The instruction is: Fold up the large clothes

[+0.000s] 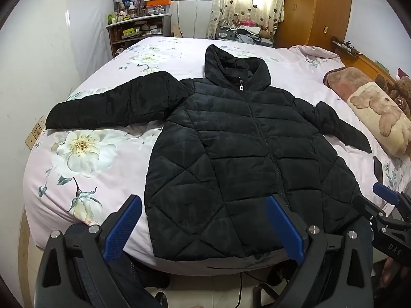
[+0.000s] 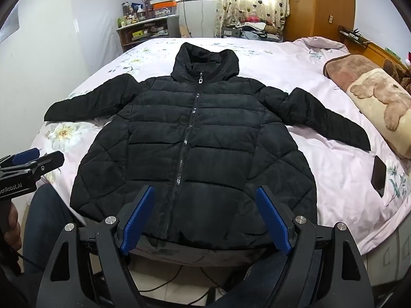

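A black quilted hooded jacket (image 1: 231,141) lies flat and zipped on the bed, hood toward the far side, both sleeves spread out; it also shows in the right wrist view (image 2: 195,141). My left gripper (image 1: 203,202) is open and empty, hovering above the jacket's hem at its left side. My right gripper (image 2: 205,192) is open and empty above the hem near the zipper's lower end. The right gripper also shows at the right edge of the left wrist view (image 1: 385,197); the left gripper also shows at the left edge of the right wrist view (image 2: 30,157).
The bed has a pink floral sheet (image 1: 90,154). A rolled bear-print blanket (image 2: 380,102) lies at the right. A dark phone (image 2: 379,177) lies on the sheet by the right sleeve. A cluttered shelf (image 1: 136,28) and a wooden wardrobe (image 1: 316,10) stand beyond the bed.
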{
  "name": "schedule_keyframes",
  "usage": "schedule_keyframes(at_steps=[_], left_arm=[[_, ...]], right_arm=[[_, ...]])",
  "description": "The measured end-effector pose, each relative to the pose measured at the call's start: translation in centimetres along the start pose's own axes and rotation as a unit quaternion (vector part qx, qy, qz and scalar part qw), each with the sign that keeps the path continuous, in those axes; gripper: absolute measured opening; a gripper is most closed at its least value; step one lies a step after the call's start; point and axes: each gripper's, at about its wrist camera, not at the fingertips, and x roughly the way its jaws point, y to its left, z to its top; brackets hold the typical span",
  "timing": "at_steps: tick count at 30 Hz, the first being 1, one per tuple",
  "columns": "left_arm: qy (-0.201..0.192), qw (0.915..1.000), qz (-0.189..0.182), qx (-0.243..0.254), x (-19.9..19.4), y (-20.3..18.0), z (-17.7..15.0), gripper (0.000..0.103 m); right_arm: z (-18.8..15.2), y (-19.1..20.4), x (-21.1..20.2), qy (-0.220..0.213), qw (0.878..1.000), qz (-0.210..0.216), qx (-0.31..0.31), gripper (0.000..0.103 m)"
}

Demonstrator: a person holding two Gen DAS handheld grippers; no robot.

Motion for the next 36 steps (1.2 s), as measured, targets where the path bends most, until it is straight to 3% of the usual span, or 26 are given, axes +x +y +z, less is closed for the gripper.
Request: schedule_keyframes(at_steps=[36], left_arm=[[0.009, 0.9999, -0.005, 0.0, 1.3, -0.4, -0.5, 0.098]], right_arm=[[0.1, 0.1, 0.7, 0.003, 1.0, -0.003, -0.002, 0.081]])
